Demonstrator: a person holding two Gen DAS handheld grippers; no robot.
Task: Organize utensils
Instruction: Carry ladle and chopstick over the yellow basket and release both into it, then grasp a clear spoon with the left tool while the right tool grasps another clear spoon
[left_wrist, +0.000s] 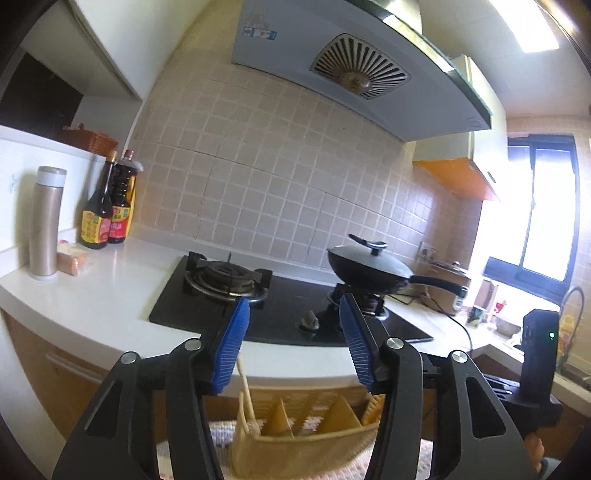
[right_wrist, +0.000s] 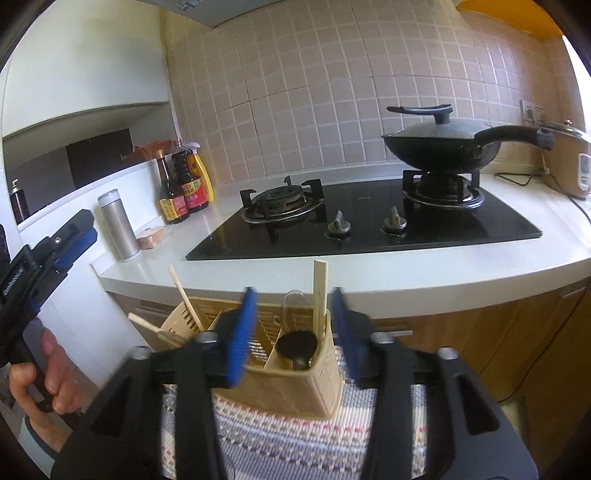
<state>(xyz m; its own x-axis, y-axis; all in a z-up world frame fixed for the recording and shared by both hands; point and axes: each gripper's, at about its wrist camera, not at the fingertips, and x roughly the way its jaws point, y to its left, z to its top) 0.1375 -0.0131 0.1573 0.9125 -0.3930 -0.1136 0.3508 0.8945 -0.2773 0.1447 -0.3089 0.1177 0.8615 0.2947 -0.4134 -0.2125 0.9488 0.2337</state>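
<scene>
A beige plastic utensil holder (right_wrist: 295, 384) with several compartments stands on a striped cloth (right_wrist: 295, 443) below the counter edge. It holds wooden chopsticks (right_wrist: 319, 295), more chopsticks (right_wrist: 184, 295) at its left end, a black spoon (right_wrist: 297, 347) and a clear utensil (right_wrist: 293, 306). My right gripper (right_wrist: 293, 336) is open and empty, just above and in front of the holder. My left gripper (left_wrist: 295, 343) is open and empty, raised above the holder (left_wrist: 295, 439); it also shows in the right wrist view (right_wrist: 79, 236) at the far left.
A white counter (right_wrist: 369, 273) carries a black gas hob (right_wrist: 369, 221) with a lidded wok (right_wrist: 439, 144) on the right burner. Sauce bottles (right_wrist: 181, 192), a steel flask (right_wrist: 118, 225) and a rice cooker (right_wrist: 569, 162) stand on it. Wooden cabinets are below.
</scene>
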